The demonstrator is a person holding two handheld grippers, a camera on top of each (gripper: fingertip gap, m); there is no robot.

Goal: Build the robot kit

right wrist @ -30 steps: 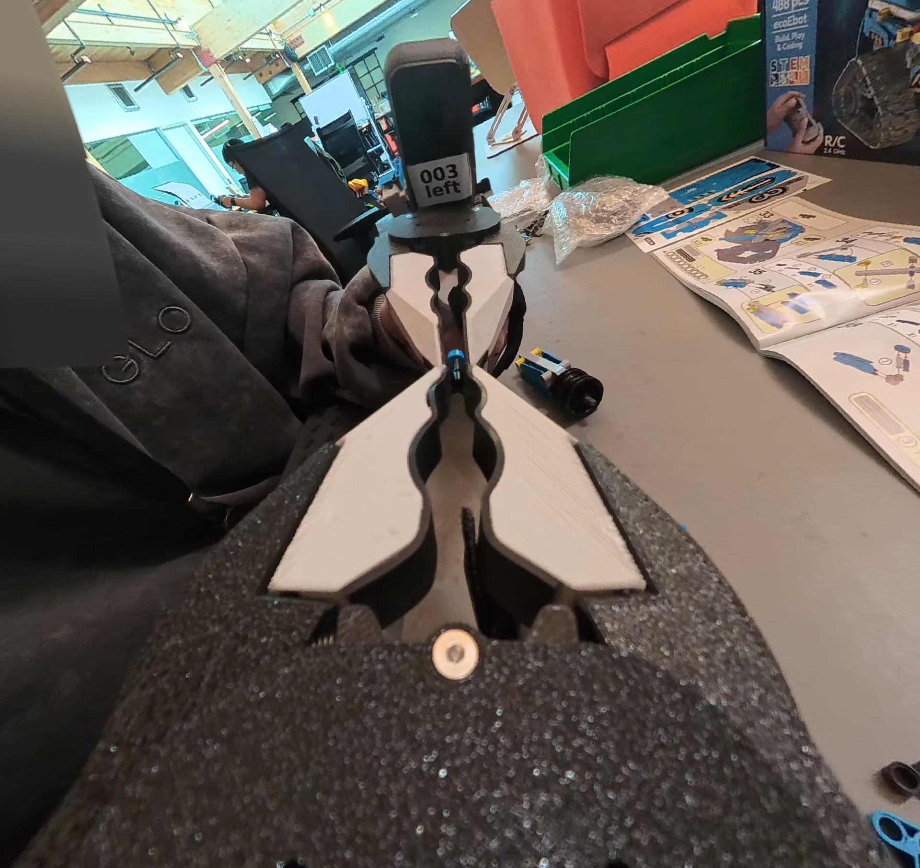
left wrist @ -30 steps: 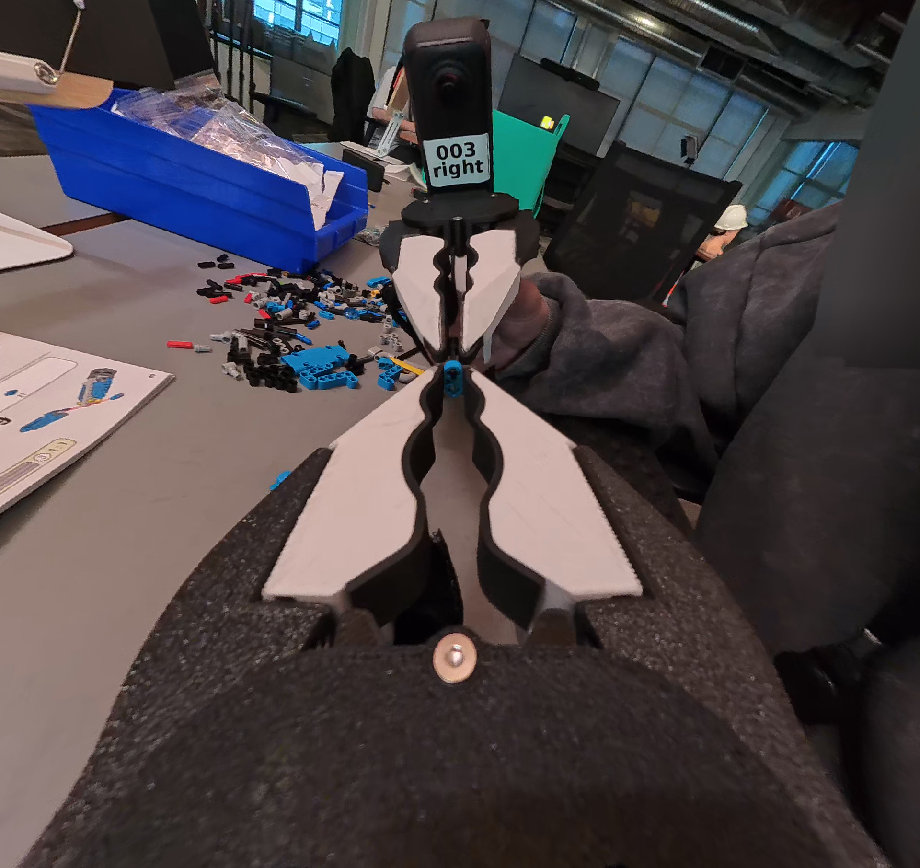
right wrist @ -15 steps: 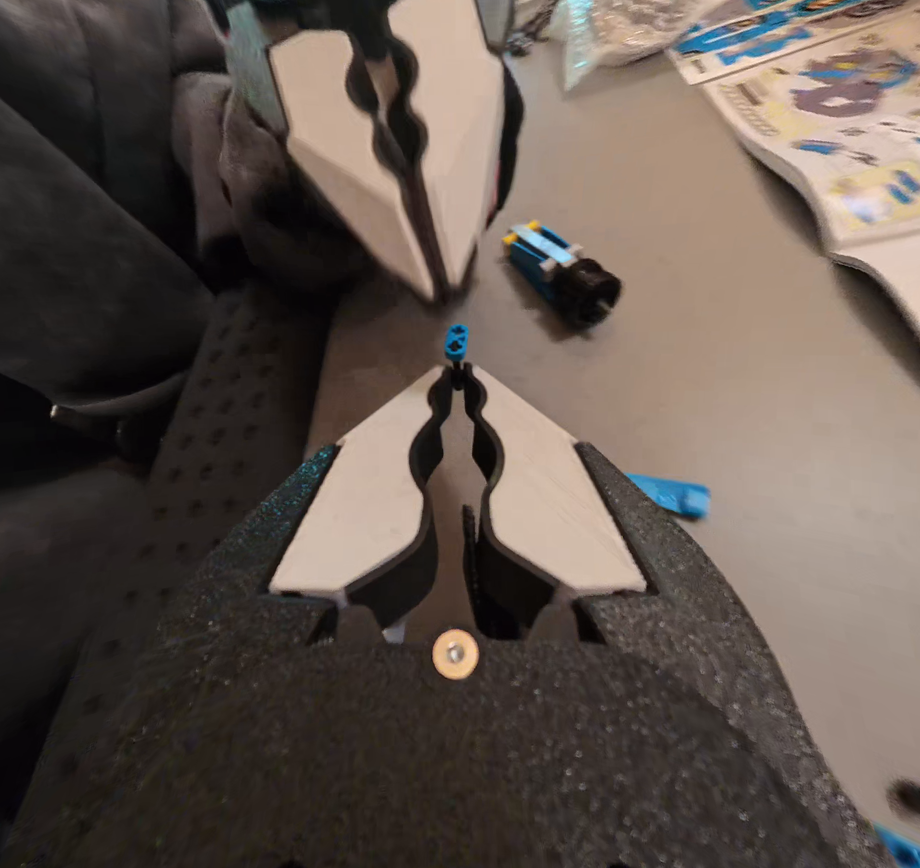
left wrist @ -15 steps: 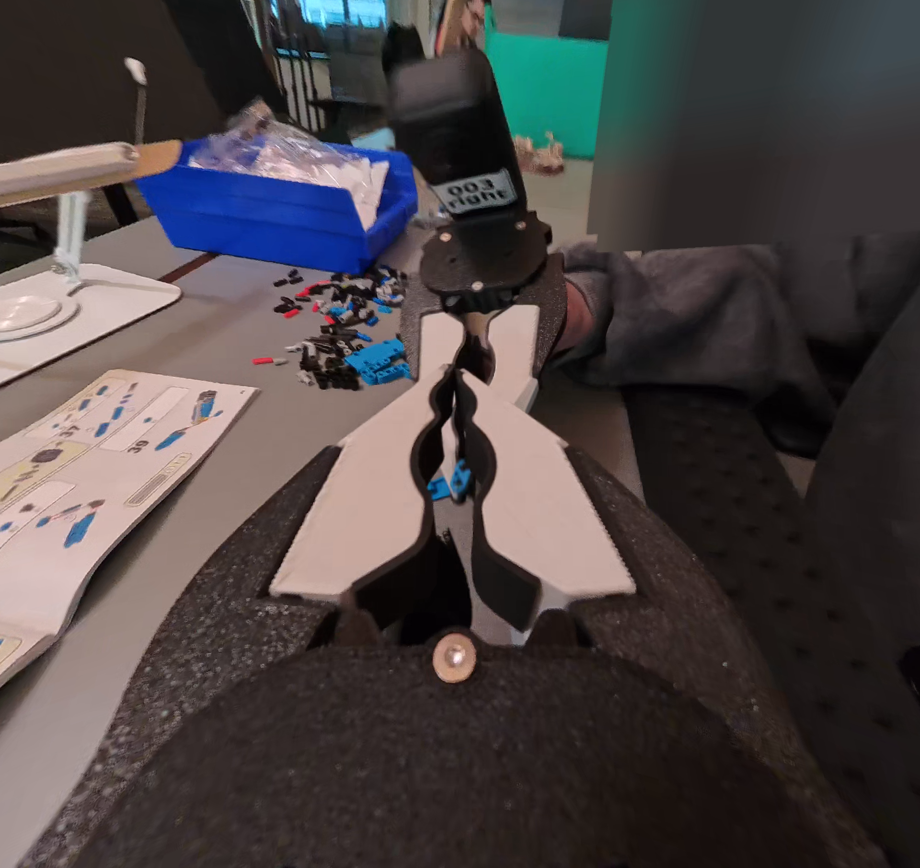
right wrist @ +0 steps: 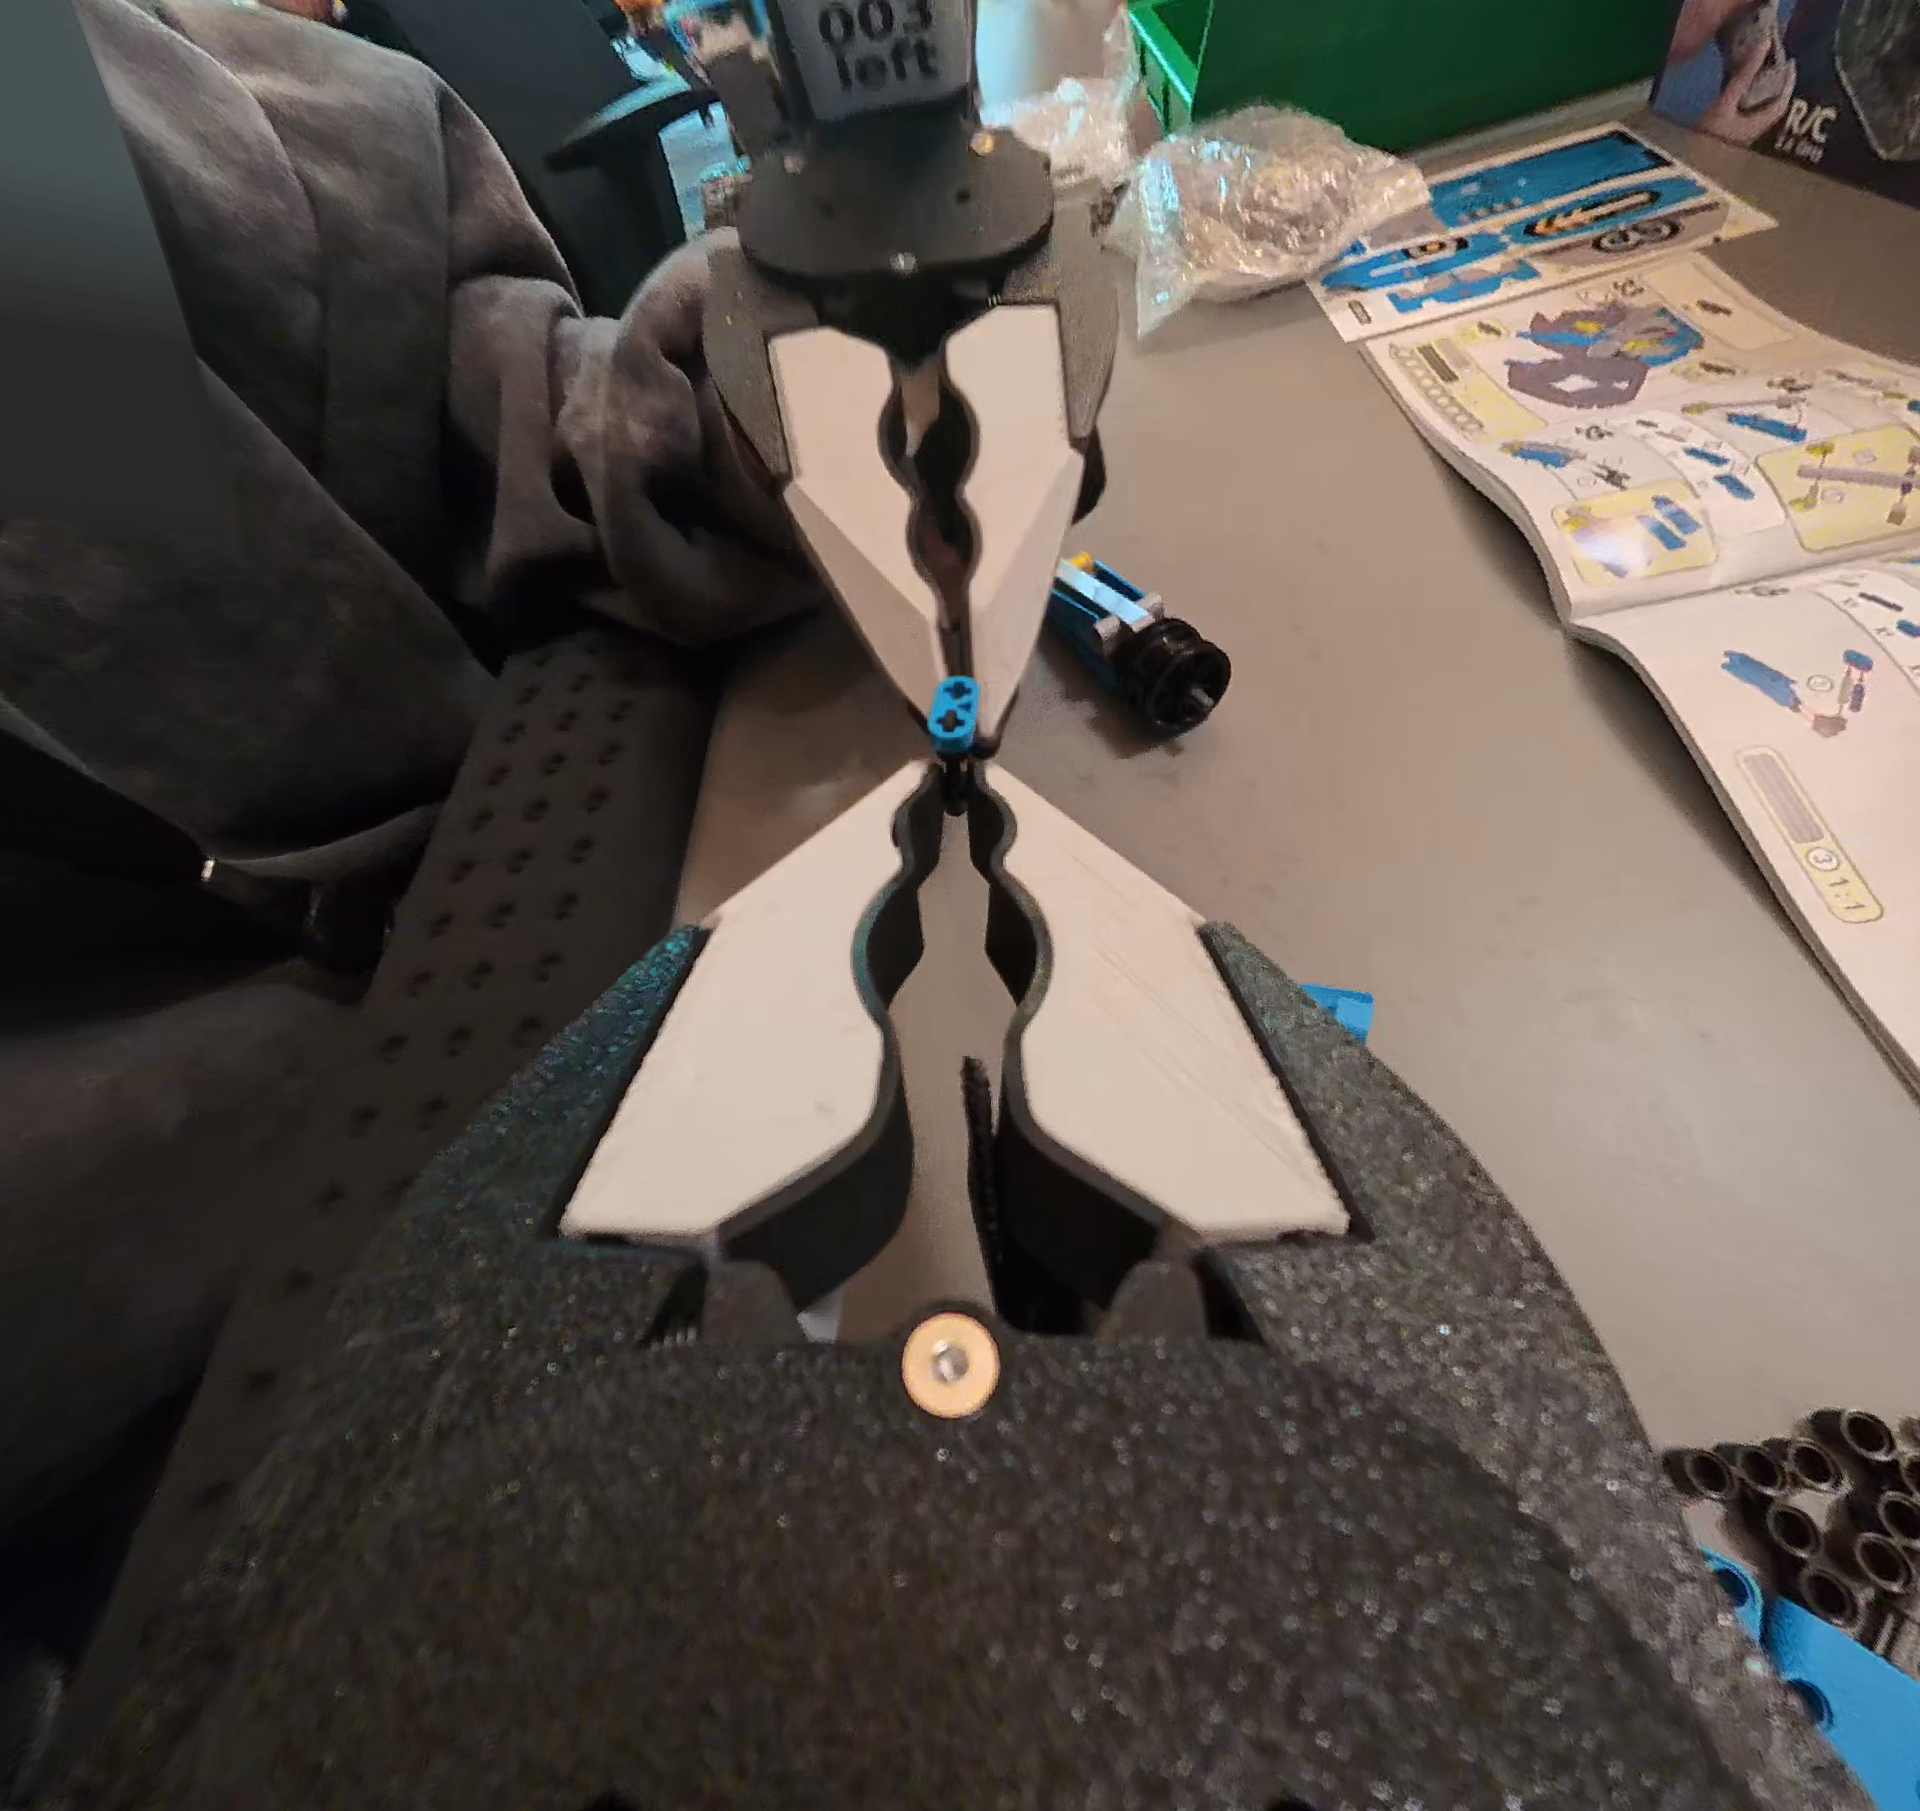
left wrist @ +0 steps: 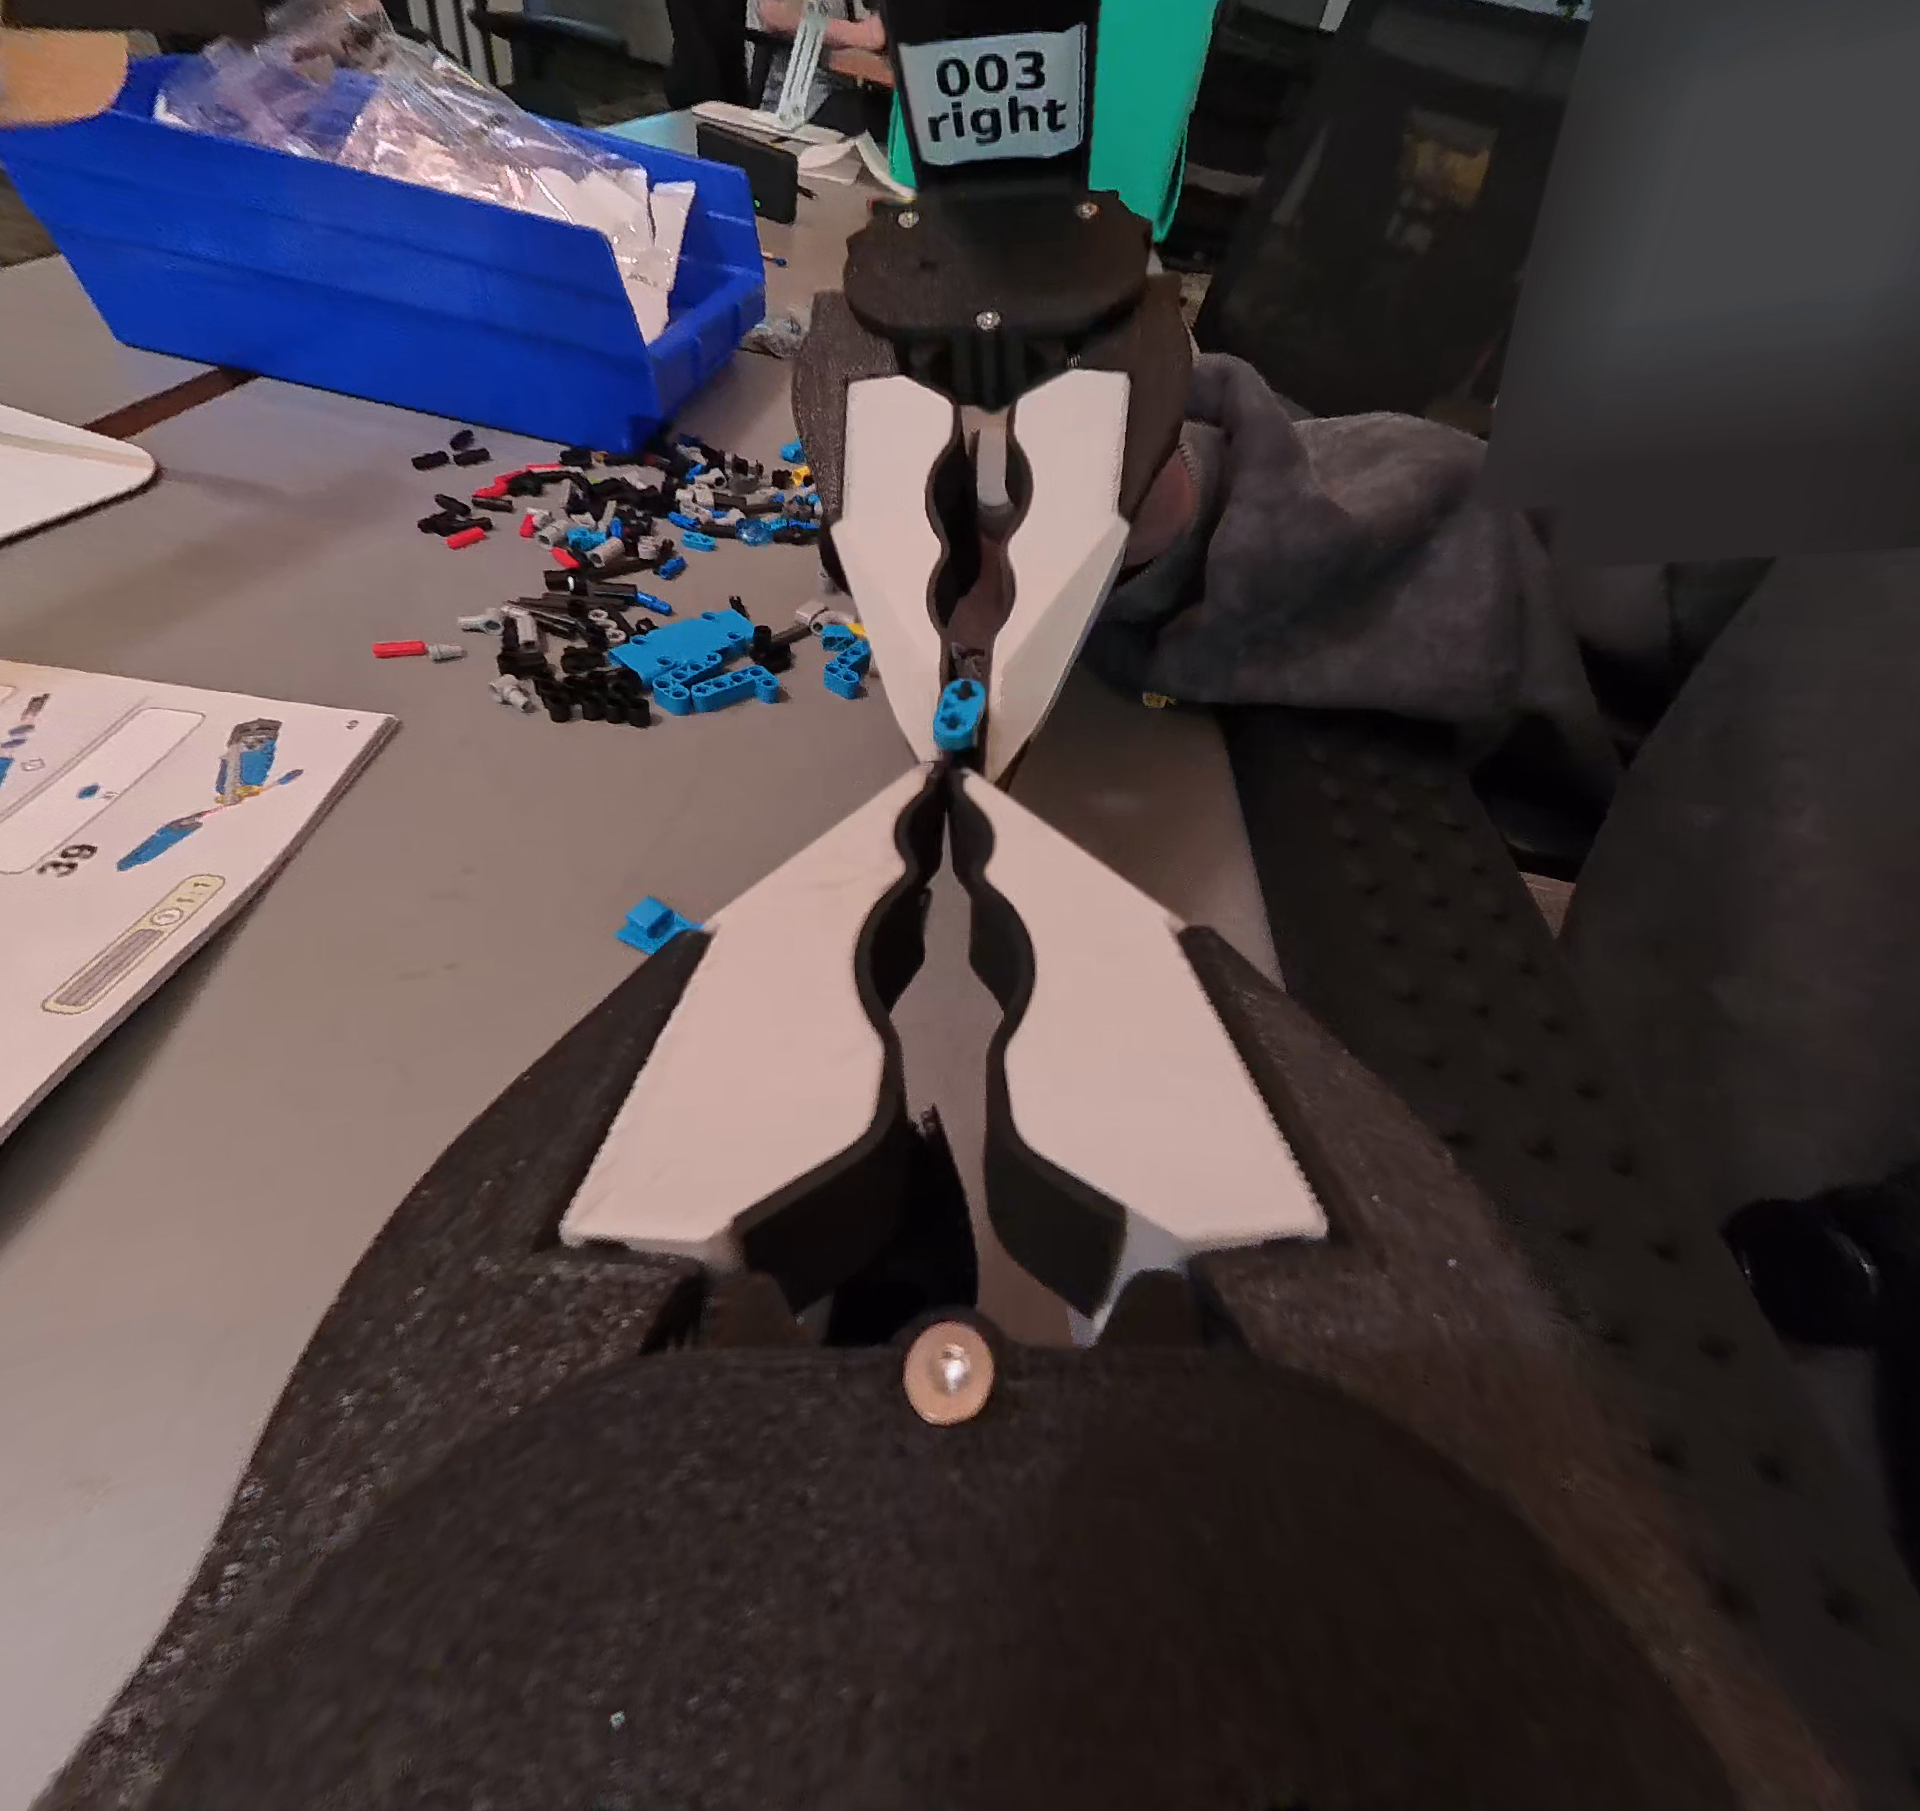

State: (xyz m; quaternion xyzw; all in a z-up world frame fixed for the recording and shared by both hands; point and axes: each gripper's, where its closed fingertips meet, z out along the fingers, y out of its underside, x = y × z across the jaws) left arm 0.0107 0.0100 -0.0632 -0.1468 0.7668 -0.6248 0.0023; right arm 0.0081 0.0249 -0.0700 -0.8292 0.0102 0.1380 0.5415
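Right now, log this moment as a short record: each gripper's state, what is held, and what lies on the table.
left gripper: shut, nothing seen between its tips
right gripper: shut on small blue connector
grippers: tip to tip; contact unclear
left wrist view, table: blue bin, pile of small parts
right wrist view, table: open instruction booklet, blue-and-black wheel assembly

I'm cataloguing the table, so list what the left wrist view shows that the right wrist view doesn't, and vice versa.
Only left: a blue bin holding clear bags. Only right: a green bin and a small wheeled piece. Both: the left gripper and right gripper shut, tip to tip, the right pinching a small blue piece.
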